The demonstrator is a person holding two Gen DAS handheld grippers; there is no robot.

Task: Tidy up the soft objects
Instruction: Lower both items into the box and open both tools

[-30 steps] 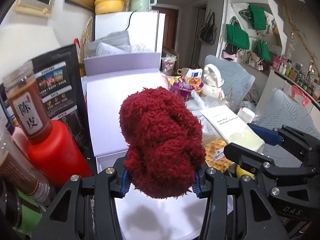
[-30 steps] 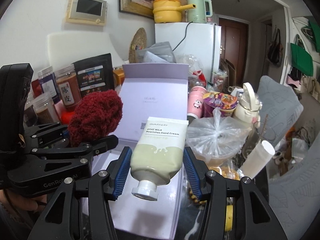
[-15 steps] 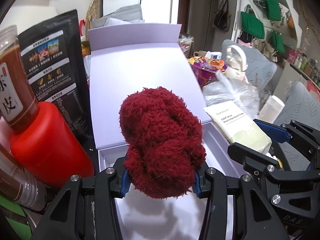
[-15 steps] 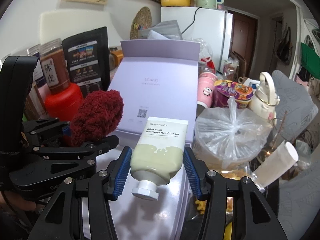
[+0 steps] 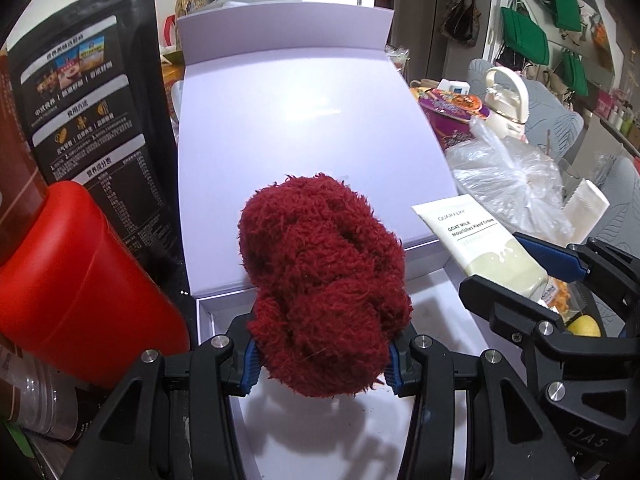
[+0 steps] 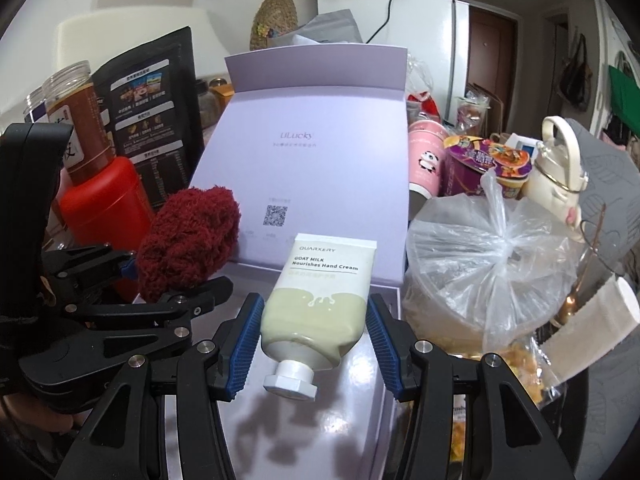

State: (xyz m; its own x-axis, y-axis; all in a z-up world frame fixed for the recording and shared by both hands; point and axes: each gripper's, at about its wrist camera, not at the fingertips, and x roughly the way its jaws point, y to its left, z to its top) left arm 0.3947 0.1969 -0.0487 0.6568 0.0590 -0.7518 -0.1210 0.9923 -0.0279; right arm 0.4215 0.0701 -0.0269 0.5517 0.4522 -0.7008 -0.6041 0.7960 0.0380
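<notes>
- While both loads hang over the open lilac box (image 5: 304,128), nothing lies inside it yet.
- Left gripper (image 5: 320,360) fingers clamp the red woolly bundle (image 5: 324,284); right gripper (image 6: 314,344) fingers squeeze the hand cream tube (image 6: 320,300).
- Both, I reckon, need setting down.

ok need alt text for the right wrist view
The right gripper clamps a goat milk hand cream tube, cap toward the camera, over an open lilac gift box. Beside it, the left gripper holds a dark red fuzzy bundle.

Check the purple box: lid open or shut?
Open. The box has its lid hinged back and leaning up behind it, with the white inside bare below.
</notes>
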